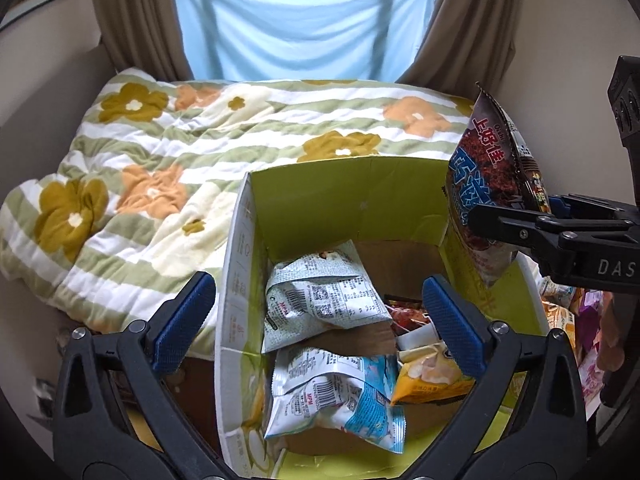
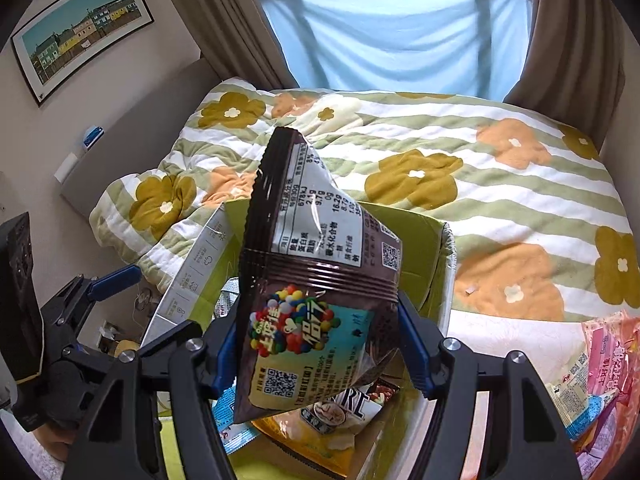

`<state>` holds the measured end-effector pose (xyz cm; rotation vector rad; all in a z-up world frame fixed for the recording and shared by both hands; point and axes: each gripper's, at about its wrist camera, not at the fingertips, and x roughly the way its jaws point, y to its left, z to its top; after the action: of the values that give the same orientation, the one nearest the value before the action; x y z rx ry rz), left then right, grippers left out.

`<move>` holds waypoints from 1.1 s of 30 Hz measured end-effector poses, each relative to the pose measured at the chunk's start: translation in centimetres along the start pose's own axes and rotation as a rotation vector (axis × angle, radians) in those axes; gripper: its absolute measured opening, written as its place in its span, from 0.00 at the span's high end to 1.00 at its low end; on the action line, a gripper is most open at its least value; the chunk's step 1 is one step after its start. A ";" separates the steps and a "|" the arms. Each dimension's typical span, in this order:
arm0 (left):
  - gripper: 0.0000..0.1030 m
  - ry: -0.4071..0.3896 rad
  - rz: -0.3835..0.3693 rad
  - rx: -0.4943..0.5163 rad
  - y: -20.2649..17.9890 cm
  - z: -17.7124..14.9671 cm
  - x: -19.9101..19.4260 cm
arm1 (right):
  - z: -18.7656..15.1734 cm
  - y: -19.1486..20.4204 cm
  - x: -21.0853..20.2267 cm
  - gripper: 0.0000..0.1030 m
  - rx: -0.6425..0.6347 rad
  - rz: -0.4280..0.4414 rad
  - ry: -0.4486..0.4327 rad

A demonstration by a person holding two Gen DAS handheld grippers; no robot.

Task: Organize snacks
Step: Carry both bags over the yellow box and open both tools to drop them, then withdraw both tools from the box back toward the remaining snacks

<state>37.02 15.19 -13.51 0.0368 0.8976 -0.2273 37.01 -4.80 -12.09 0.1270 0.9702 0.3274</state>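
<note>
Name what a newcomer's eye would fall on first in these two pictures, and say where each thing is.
First, the dark brown snack bag, pinched in the right gripper above the open cardboard box. Next, the pale snack packets lying inside the box, under the open left gripper. Behind spreads the flowered quilt.

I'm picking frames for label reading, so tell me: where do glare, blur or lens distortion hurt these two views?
Right wrist view: window glare streaks the nutrition panel of the dark snack bag, though big digits stay readable; the framed picture bows near the fisheye rim. Left wrist view: the box and the barcoded white packets are sharp; the window cloth is bright and soft, and the corners vignette black.
</note>
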 end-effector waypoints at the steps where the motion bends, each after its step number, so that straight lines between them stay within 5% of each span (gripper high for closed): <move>1: 0.00 0.006 0.001 -0.008 0.2 -0.2 0.0 | 0.1 0.0 0.2 0.39 0.000 0.001 0.003; 8: 0.00 0.010 0.014 -0.051 1.4 -0.6 -0.4 | 0.5 0.1 2.0 0.35 -0.009 -0.004 0.029; 12: 0.00 0.004 0.030 -0.060 1.7 -0.9 -0.9 | 0.1 -0.1 2.2 0.06 0.020 0.010 0.027; 33: 0.00 -0.031 0.047 -0.069 1.9 -2.3 -6.2 | -2.5 1.3 -3.5 0.06 0.030 -0.014 -0.062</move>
<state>31.94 18.41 -10.22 -0.0094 0.8717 -0.1530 32.82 -4.83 -10.41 0.1567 0.9143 0.2948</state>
